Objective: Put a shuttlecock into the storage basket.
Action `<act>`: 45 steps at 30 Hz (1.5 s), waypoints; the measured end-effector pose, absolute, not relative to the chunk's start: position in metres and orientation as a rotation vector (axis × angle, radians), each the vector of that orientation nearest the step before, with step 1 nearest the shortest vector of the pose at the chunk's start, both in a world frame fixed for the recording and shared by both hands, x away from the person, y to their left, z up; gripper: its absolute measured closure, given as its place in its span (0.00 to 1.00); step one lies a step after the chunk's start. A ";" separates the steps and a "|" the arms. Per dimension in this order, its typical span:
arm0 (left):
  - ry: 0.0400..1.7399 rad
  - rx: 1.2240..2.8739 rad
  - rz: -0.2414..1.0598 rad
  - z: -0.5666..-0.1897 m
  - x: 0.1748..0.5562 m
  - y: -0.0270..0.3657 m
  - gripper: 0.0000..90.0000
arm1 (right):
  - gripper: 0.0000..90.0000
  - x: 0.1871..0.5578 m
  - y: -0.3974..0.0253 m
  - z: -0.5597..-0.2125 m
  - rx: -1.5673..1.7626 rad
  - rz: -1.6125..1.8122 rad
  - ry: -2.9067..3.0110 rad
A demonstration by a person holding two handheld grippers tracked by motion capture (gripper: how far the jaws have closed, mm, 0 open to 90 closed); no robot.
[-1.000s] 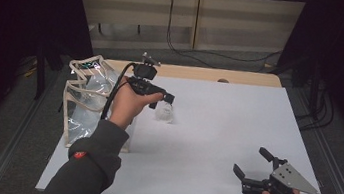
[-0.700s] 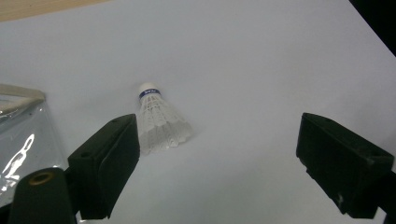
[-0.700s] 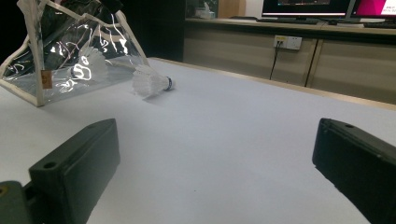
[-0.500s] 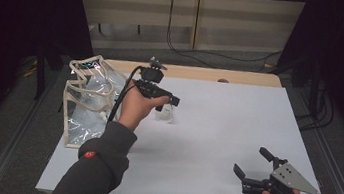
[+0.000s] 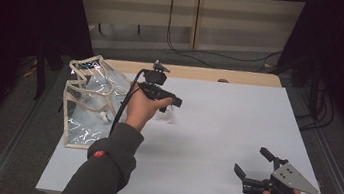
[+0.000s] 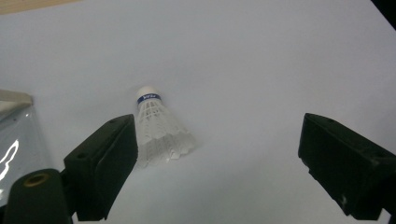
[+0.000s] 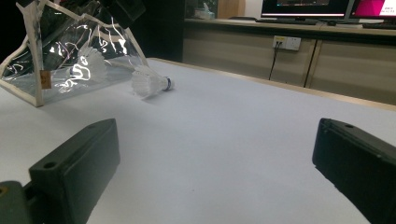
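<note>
High view: the left gripper (image 5: 175, 102) hangs over the white surface (image 5: 225, 134) and hides most of the shuttlecock (image 5: 169, 117) under it. The clear bag (image 5: 91, 101) stands just beside. The right gripper (image 5: 251, 164) rests far off, jaws wide apart.

Left gripper view: the jaws are wide apart. The shuttlecock (image 6: 159, 133) lies on its side near the left jaw, which hides part of its feathers.

Right gripper view: the shuttlecock (image 7: 149, 83) lies far off beside the bag (image 7: 70, 56), with another blurry shuttlecock inside.

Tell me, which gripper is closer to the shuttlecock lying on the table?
Left. The left gripper hovers right above the shuttlecock, open. The right gripper rests far off, near the table's near right corner.
</note>
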State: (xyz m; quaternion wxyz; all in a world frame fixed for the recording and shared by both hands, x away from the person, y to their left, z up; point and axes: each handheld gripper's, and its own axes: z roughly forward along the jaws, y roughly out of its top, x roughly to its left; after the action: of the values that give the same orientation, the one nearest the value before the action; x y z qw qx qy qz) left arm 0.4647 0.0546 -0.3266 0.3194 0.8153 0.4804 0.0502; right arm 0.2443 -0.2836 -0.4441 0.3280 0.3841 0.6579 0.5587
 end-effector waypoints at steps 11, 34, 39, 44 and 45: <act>1.281 2.147 0.161 -0.336 0.472 0.053 0.13 | 0.01 0.245 -0.283 -0.444 1.003 1.461 1.728; 1.352 2.144 0.221 -0.361 0.485 0.055 0.14 | 0.01 0.246 -0.284 -0.444 1.006 1.456 1.726; 1.349 2.149 0.218 -0.366 0.489 0.052 0.15 | 0.01 0.246 -0.284 -0.444 1.010 1.458 1.725; 1.347 2.145 0.219 -0.371 0.492 0.051 0.17 | 0.01 0.245 -0.285 -0.444 1.008 1.460 1.722; 1.348 2.151 0.225 -0.371 0.492 0.051 0.17 | 0.01 0.245 -0.285 -0.444 1.010 1.462 1.721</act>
State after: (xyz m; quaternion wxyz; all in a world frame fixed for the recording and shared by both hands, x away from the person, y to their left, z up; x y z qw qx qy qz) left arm 0.4921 0.0509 -0.3709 0.2923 0.8072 0.5059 0.0846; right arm 0.2455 -0.2851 -0.4440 0.3278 0.3856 0.6573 0.5584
